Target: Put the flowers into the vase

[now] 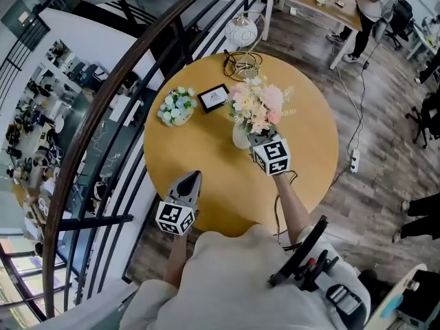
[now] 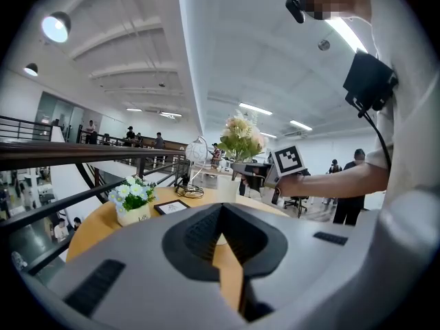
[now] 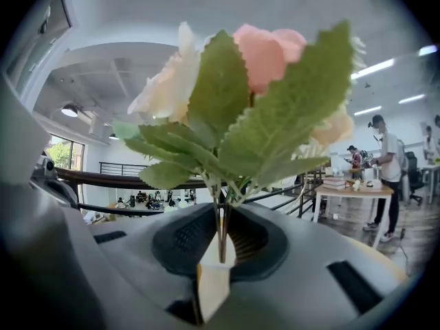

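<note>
The bunch of pink and cream artificial flowers with green leaves (image 1: pixel 256 105) stands upright over the small white ceramic vase (image 1: pixel 240 139) on the round yellow wooden table (image 1: pixel 192 150), with its thin stems pointing straight down. The right gripper (image 1: pixel 256 140) pinches these stems from the side, just beside the vase mouth, so I judge the next move is straight downward. The left gripper (image 1: pixel 192 178) is pressed together with nothing in it, well apart.

Both point forward, near level. The left gripper (image 1: pixel 190 179) sits close in front of the torso, jaws together with nothing between them, left forearm (image 1: pixel 177 253) tucked in. The right gripper (image 1: pixel 257 140) is further out on a stretched right arm (image 1: pixel 291 205), jaws clamped on the flowers (image 3: pixel 237 88) at the stems, blooms upright above the jaws.
</note>
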{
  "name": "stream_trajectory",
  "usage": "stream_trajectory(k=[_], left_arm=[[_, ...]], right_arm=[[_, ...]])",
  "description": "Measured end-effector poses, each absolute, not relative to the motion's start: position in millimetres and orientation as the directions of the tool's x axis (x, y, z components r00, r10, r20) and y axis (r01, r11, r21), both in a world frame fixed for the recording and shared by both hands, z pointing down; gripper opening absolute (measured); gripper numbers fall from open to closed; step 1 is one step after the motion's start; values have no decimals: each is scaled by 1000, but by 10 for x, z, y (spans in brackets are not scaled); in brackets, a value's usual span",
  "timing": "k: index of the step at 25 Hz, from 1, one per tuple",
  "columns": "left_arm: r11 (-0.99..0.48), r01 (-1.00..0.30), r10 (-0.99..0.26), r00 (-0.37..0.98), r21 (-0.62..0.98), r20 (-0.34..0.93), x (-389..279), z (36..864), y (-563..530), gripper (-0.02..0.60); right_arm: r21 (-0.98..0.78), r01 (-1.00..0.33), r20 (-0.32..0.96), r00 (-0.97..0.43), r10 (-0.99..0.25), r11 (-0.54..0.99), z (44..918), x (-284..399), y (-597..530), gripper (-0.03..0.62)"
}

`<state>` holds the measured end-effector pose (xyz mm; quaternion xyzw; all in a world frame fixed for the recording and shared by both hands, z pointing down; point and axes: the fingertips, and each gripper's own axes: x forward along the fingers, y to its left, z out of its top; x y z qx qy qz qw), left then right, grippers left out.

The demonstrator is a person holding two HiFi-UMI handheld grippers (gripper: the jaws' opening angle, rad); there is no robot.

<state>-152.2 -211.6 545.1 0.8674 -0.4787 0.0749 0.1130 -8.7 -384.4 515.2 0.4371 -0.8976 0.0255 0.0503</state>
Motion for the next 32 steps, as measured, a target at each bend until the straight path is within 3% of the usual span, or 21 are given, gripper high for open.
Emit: stream_trajectory(k=[3,7,11,32], left_arm=[[-517,-846,-811,532,128,244,-1529,5474,-2112,6],[-523,-843,-806,538,128,247,-1507,5478,-2116,6],[-526,-840,-805,541,130,244,-1488,5483,-2130,6],[-537,-833,-800,553,131,232,-1445,5472,-2111,6]], right_arm=[[-6,-804,142,-589,-796,594,5216,-78,-3852,78],[21,-821,193,-556,-808,570,5265,-80,-3890,262],[24,-818,253,-551,-796,574,5403,-95,-3912,351],[-87,-854,462,-491,-738,514,6284,51,-3588,367]])
